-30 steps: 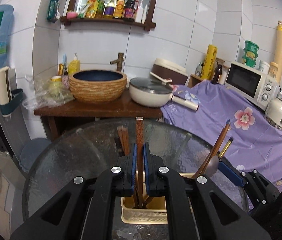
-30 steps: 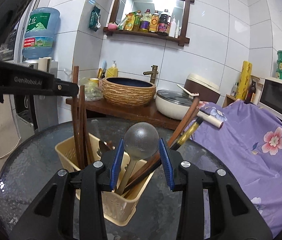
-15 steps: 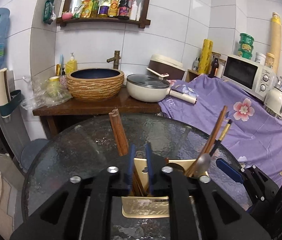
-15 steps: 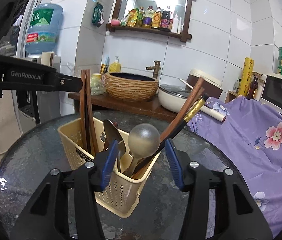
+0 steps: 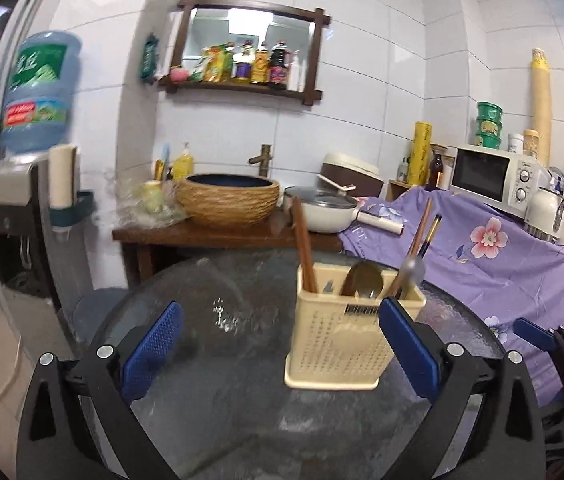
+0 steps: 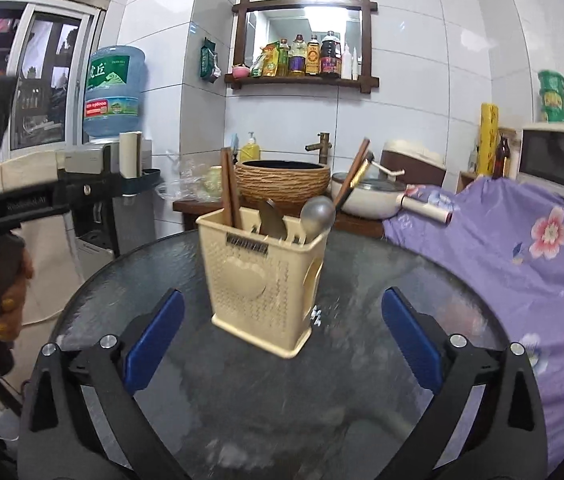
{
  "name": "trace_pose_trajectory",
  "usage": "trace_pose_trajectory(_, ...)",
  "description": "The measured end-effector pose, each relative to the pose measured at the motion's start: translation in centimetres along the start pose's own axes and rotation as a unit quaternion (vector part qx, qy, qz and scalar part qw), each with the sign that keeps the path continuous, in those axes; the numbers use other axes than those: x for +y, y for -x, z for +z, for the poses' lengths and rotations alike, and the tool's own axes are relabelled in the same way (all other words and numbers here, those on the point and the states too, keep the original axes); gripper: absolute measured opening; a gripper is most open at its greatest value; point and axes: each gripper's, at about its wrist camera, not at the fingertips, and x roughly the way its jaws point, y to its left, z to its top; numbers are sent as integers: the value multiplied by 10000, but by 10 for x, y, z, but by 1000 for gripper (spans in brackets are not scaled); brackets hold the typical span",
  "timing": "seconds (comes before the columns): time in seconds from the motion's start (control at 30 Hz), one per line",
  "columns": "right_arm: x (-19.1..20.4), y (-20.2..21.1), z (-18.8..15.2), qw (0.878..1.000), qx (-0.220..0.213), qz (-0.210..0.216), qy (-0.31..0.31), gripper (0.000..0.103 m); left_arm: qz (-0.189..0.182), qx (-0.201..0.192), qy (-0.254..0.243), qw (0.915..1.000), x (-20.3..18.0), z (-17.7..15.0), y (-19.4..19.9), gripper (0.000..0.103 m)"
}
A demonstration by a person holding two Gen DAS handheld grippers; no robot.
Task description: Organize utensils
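A cream perforated utensil holder (image 5: pixel 338 340) (image 6: pixel 261 280) stands upright on the round glass table (image 5: pixel 221 400) (image 6: pixel 402 280). Dark brown chopsticks (image 5: pixel 304 240) (image 6: pixel 227 188) lean in its left part. A metal spoon (image 6: pixel 318 212) (image 5: pixel 362 280) and lighter chopsticks (image 5: pixel 422 224) (image 6: pixel 356 172) rest in its right part. My left gripper (image 5: pixel 277 320) hangs short of the holder, jaws opening wide, empty. My right gripper (image 6: pixel 282 304) also sits back from the holder, its jaws opening with nothing gripped. Its blue pad (image 5: pixel 530 330) shows at the left view's right edge.
Behind the table stands a wooden counter (image 5: pixel 201 236) with a woven basin (image 5: pixel 227 200) and a white pan (image 5: pixel 322 212). A purple floral cloth (image 5: pixel 502 256) and a microwave (image 5: pixel 494 176) lie to the right, a water dispenser (image 6: pixel 113 92) to the left. A hand (image 6: pixel 5 288) holds the left gripper's handle.
Both grippers have let go of their utensils, spread wide and pulled back from the holder. The brown chopsticks and the metal spoon now stand in the holder on their own.
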Motion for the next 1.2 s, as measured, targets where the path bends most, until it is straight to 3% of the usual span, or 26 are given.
trace_pose_trajectory(0.2,14,43,-48,9997,-77,-120,-219,97,307,222,225,9990,14,-64,31,97)
trace_pose_trajectory(0.3,25,65,-65,9997,-168,-133,-112,97,557,264,106,9980,8,-85,48,97)
trace_pose_trajectory(0.47,30,97,-79,9995,-239,-88,-177,97,590,339,54,9977,1,-109,78,97)
trace_pose_trajectory(0.8,27,141,-86,9979,-384,145,-501,97,167,263,-179,9994,-25,-120,118,97)
trace_pose_trajectory(1.2,30,166,-90,9979,-501,77,-412,97,150,253,-90,9995,-33,-128,137,97)
